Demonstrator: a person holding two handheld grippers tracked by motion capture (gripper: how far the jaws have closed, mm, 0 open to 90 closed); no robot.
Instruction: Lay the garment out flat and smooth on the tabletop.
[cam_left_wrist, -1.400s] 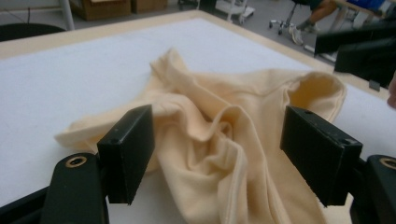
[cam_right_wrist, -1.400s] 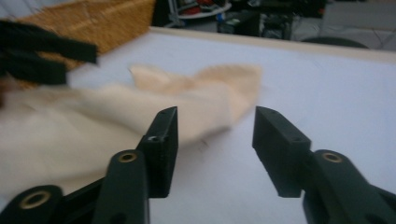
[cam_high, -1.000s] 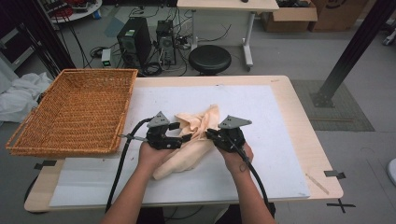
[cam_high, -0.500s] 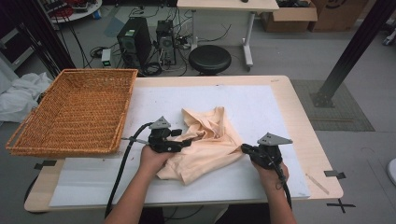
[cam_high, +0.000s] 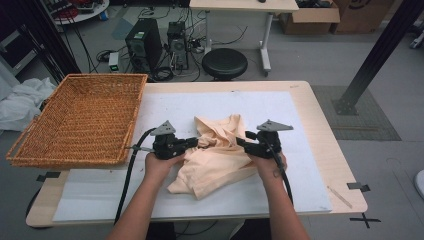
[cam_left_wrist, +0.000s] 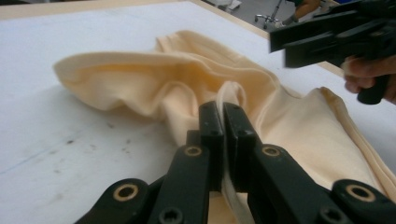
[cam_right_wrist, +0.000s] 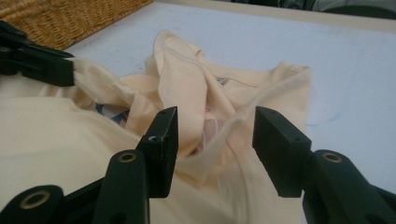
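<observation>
A crumpled peach garment (cam_high: 220, 162) lies on the white mat (cam_high: 285, 112) in the middle of the table. My left gripper (cam_high: 194, 143) is at the garment's left edge; its jaws have just closed and are shut on a fold of the cloth (cam_left_wrist: 243, 93), as the left gripper view (cam_left_wrist: 223, 109) shows. My right gripper (cam_high: 241, 140) is at the garment's right side. Its jaws have just been opening and stand open (cam_right_wrist: 212, 126), with a thin hem of the garment (cam_right_wrist: 219, 135) lying loose between them, untouched by the pads.
A large wicker basket (cam_high: 75, 117) sits at the table's left end, partly over the edge. Bare mat lies to the right of the garment and behind it. Beyond the table stand a black stool (cam_high: 224, 63) and computer towers (cam_high: 145, 47).
The right gripper pulled out to the right, spreading the cloth, then came back left to the garment with its jaws open. The left gripper stayed put and closed on a fold.
</observation>
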